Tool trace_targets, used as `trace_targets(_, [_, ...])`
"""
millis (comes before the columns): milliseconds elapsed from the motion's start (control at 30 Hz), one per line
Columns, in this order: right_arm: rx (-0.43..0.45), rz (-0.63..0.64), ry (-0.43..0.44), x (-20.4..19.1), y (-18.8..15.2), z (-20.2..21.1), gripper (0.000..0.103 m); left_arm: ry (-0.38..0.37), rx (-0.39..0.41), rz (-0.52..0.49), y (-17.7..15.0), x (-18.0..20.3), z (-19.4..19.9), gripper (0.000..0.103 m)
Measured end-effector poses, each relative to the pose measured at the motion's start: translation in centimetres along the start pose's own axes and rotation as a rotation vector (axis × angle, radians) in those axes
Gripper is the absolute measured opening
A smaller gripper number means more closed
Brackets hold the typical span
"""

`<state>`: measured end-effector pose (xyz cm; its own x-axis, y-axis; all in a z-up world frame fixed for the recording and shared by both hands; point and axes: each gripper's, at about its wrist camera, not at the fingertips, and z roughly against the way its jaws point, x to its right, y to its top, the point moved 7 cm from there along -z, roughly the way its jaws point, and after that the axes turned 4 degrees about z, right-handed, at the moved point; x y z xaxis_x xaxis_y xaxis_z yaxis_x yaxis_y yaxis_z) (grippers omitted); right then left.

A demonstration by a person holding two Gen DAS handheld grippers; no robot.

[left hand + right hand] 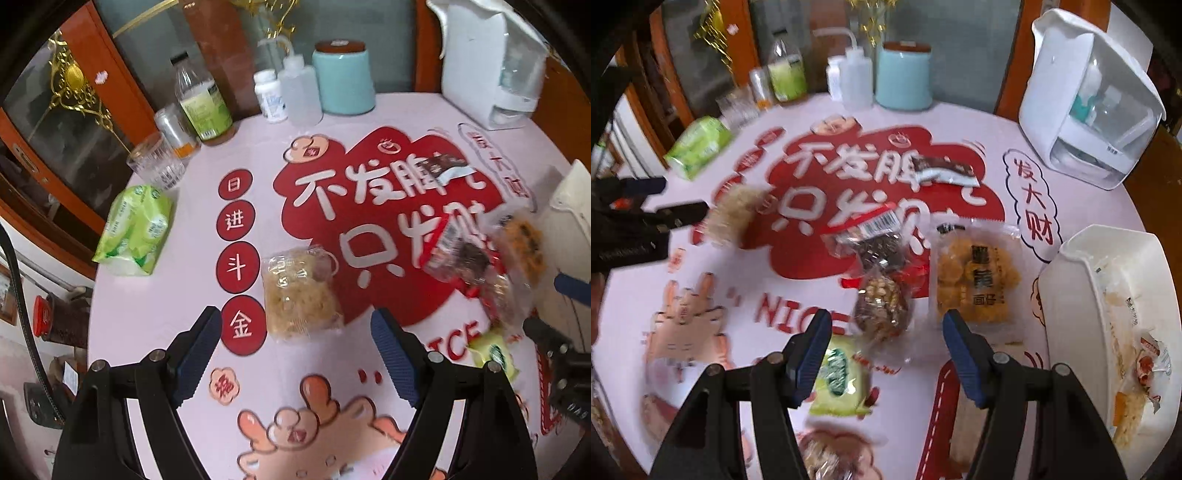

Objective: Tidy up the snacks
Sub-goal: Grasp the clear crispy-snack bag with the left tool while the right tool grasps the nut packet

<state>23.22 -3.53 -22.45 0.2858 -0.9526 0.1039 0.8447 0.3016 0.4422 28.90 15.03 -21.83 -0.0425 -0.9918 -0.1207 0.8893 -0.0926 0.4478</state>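
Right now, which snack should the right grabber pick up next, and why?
Probably the nut snack packet: ease the right gripper forward and down onto it. The gripper is open and empty, the packet lies straight ahead between its fingers, and the white bin with snacks already inside sits just to the right.

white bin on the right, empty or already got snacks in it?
Not empty. The white bin already holds several wrapped snacks along its inside, seen in the right wrist view.
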Motion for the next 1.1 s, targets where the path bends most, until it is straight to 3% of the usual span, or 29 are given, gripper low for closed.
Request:
trace_targets(133, [-0.036, -0.004, -0.036, 0.2, -0.1, -2.2, 0.055, -0.027, -0.033, 0.038, 0.6, -0.5, -2.9, 0.082])
trace_targets(267, [-0.029, 0.005, -0.046, 0.1, 0.2, -2.8, 0.054, -0.042, -0.057, 0.068, 1.3, -0.5, -5.0, 0.082])
trace_targets(433, [-0.028, 0.018, -0.075, 0.1, 0.6, -3.0, 0.042, -0.044, -0.095, 0.084, 1.8, -0.5, -7.2, 0.082])
trace_targets(900, [-0.001, 0.076, -0.143, -0.4, 0.8, -3.5, 0.043, -0.090, -0.213, 0.187, 0.5, -1.6, -11.2, 0.082])
trace_targets(967, [0.019, 0.082, -0.112, -0.6, 0.9, -3.2, 0.025, -0.096, -0.219, 0.192, 0.2, -1.5, -11.4, 0.082])
trace_targets(1000, [0.013, 0.072, -0.107, -0.5, 0.8, -3.1, 0.025, -0.103, -0.215, 0.199, 0.1, -1.4, -11.4, 0.081])
trace_targets(1033, [0.014, 0.065, -0.105, -0.5, 0.8, -3.1, 0.025, -0.102, -0.206, 0.201, 0.1, -1.4, -11.3, 0.079])
trace_targets(1100, [0.017, 0.054, -0.094, -0.3, 0.7, -3.0, 0.025, -0.104, -0.182, 0.202, 0.1, -1.2, -10.9, 0.059])
